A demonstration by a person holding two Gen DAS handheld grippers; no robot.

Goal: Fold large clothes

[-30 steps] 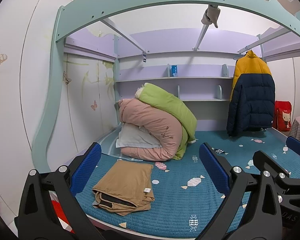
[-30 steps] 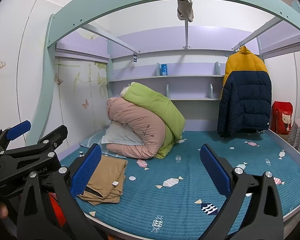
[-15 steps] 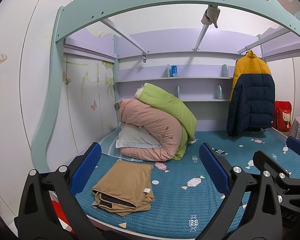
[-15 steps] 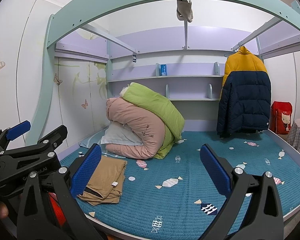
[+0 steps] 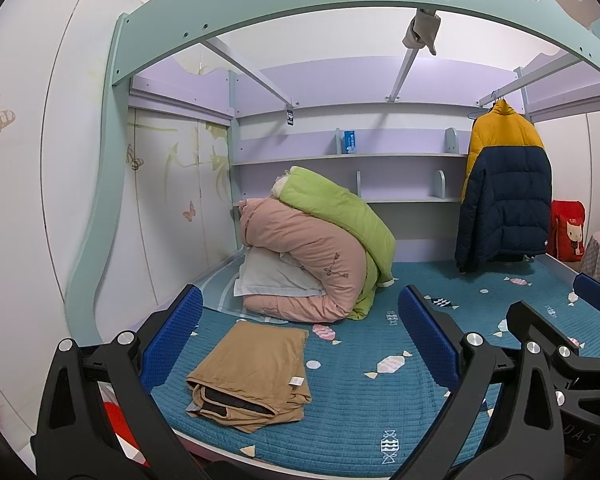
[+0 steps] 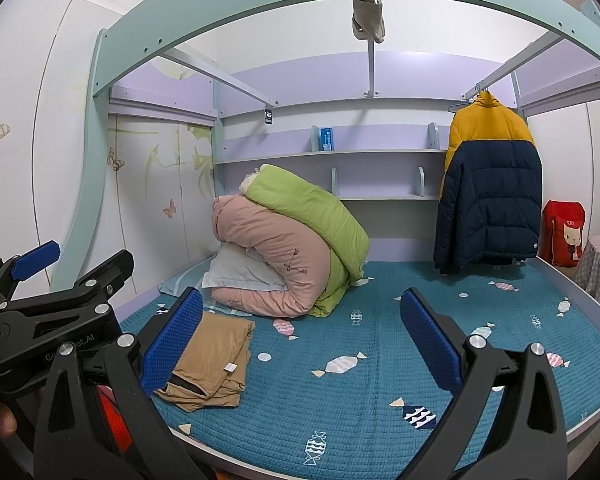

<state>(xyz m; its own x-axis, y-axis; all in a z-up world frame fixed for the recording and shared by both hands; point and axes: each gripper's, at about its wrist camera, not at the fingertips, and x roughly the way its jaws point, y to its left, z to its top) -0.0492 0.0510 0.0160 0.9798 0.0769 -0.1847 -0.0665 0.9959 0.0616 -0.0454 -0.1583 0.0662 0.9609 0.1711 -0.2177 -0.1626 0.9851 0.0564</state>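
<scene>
A tan garment (image 5: 252,372) lies folded into a flat rectangle near the front left edge of the blue bed cover (image 5: 360,412); it also shows in the right wrist view (image 6: 208,364). My left gripper (image 5: 300,344) is open and empty, held back from the bed above its front edge, with the garment between and below its blue fingers. My right gripper (image 6: 300,344) is open and empty, to the right of the garment. The left gripper's body also shows at the left of the right wrist view (image 6: 56,308).
Rolled pink and green duvets (image 5: 316,256) with a pale pillow (image 5: 272,280) sit at the back left. A yellow and navy puffer jacket (image 5: 504,196) hangs at the back right. A red bag (image 5: 568,232) stands by the right wall. Shelves (image 5: 352,156) line the back.
</scene>
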